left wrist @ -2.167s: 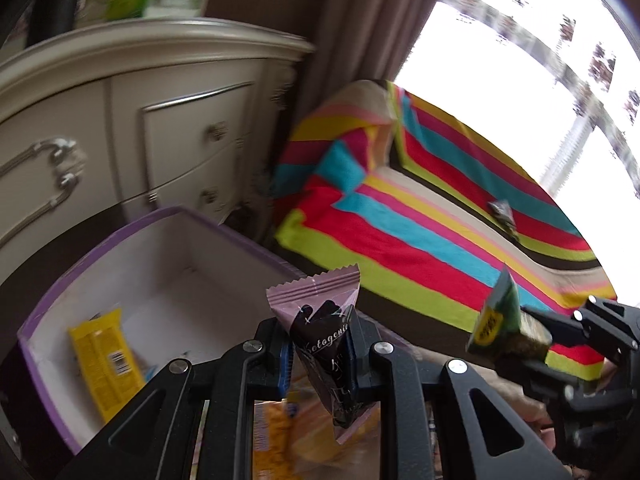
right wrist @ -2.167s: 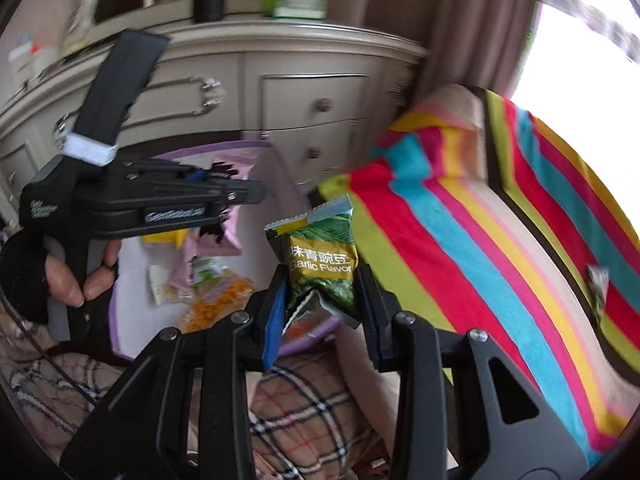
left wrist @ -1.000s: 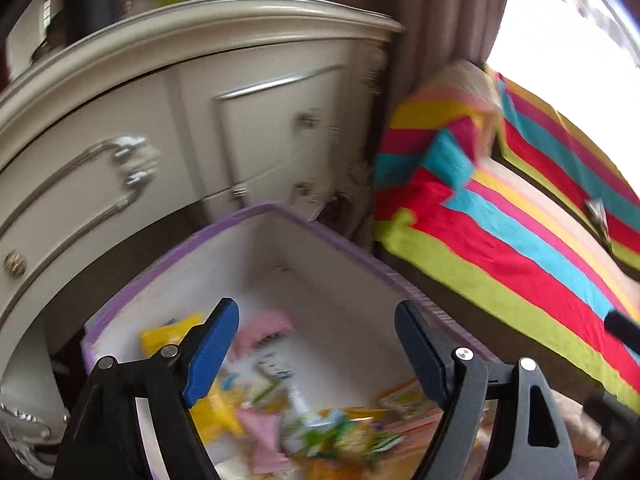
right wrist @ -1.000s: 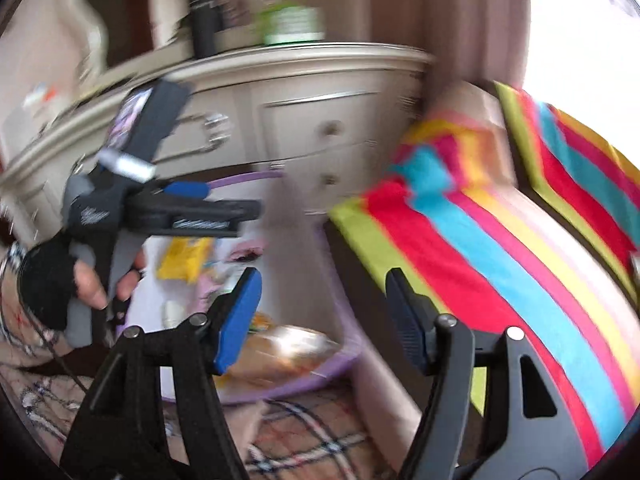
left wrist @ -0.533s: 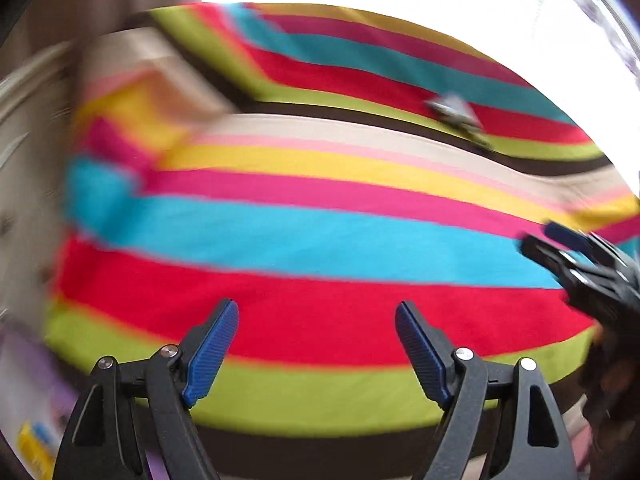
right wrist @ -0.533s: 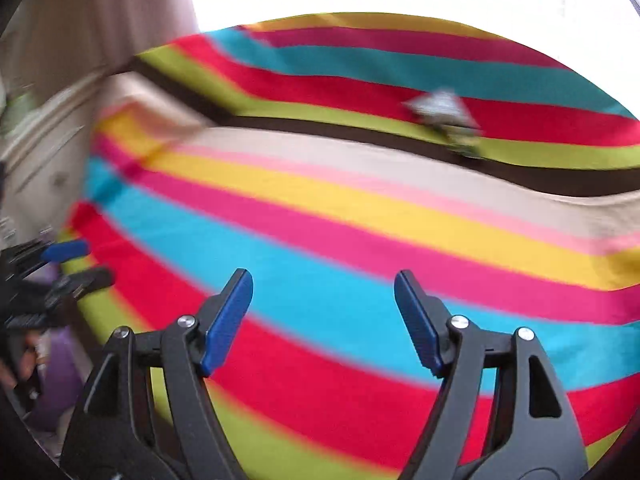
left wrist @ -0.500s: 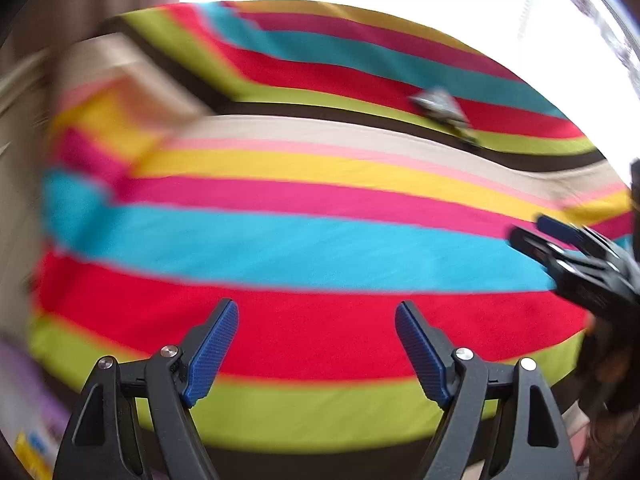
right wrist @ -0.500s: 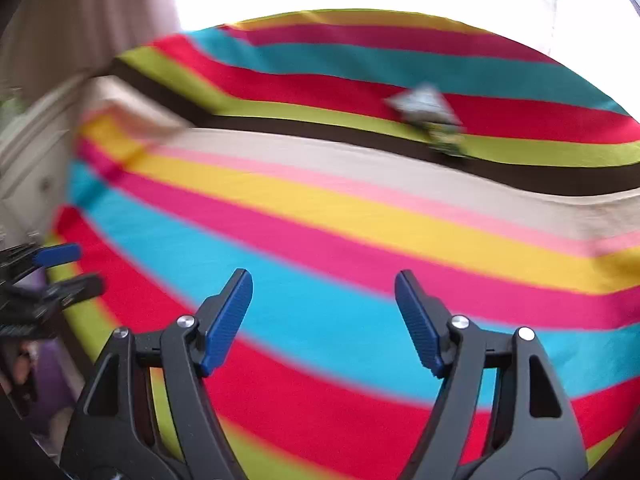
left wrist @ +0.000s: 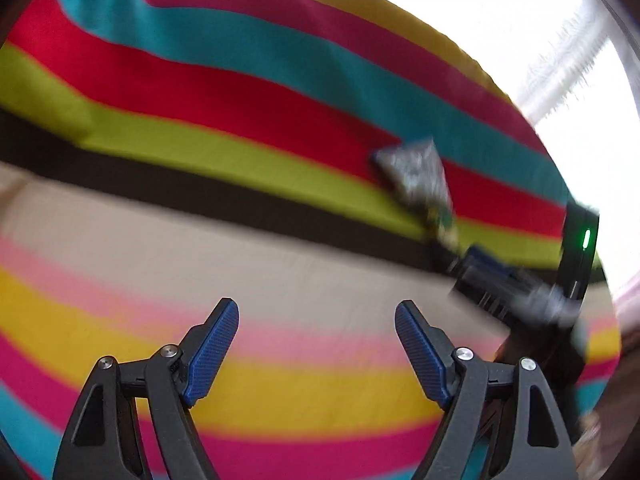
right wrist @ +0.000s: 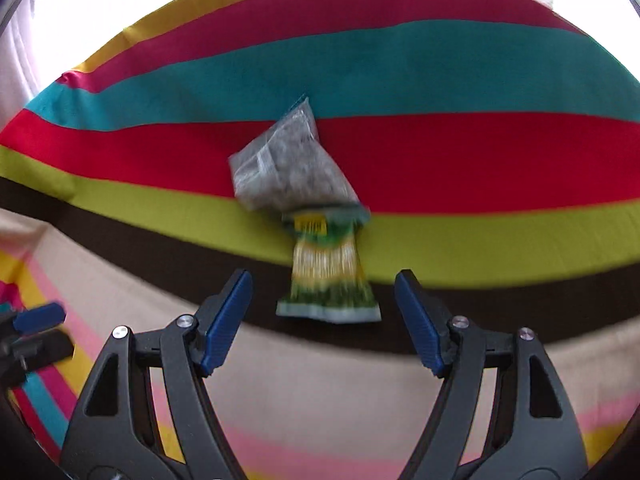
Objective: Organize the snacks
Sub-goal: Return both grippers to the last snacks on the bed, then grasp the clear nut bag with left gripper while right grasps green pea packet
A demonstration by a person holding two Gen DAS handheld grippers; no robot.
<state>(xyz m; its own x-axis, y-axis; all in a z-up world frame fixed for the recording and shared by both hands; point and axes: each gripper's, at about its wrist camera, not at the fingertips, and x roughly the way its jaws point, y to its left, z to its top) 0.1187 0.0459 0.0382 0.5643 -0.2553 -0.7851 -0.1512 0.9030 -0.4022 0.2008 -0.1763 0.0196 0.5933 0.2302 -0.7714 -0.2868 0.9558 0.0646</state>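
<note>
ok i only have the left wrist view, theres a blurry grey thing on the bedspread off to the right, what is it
Observer: A grey snack packet, lying across the red and lime stripes of the bedspread.
Operator: just the one
Observer: No, a green and yellow packet lies at its near end, its top edge meeting the grey one.
Operator: is the right gripper on either
Observer: No. The right gripper is open and empty; the green and yellow packet shows between its fingertips, with no contact visible.
</note>
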